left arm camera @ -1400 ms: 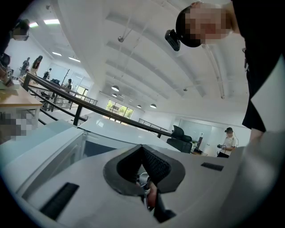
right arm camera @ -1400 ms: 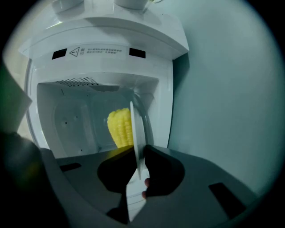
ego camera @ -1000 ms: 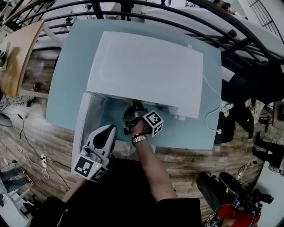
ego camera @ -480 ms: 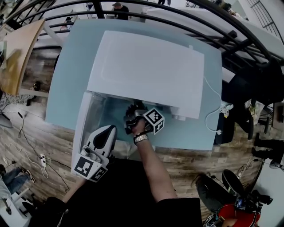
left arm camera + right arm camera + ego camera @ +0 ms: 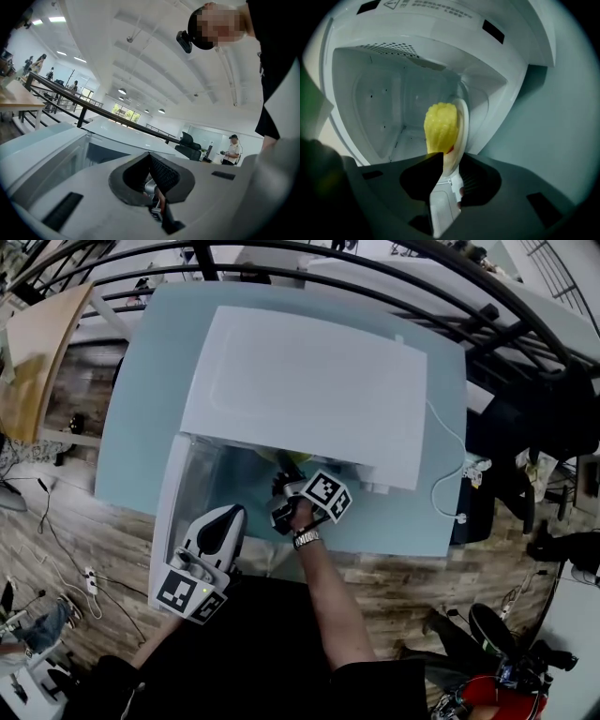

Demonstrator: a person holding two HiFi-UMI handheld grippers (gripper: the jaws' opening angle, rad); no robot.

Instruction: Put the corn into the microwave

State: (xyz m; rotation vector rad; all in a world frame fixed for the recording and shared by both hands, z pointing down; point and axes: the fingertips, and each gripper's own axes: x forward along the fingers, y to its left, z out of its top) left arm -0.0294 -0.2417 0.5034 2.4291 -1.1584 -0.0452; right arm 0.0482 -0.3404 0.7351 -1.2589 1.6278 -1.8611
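Pale blue table point(image 5: 131, 427) carries white microwave point(image 5: 309, 390), door open; white cable point(image 5: 447, 424) alongside

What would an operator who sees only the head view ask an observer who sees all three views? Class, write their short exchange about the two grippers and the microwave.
Operator: In my view the right gripper is at the microwave opening, but I can't see between its jaws. What is there?
Observer: It is shut on a yellow corn cob, whose tip points into the white cavity.
Operator: And the left gripper by the open door?
Observer: Its jaws are together with nothing between them, and it is aimed up at the ceiling.
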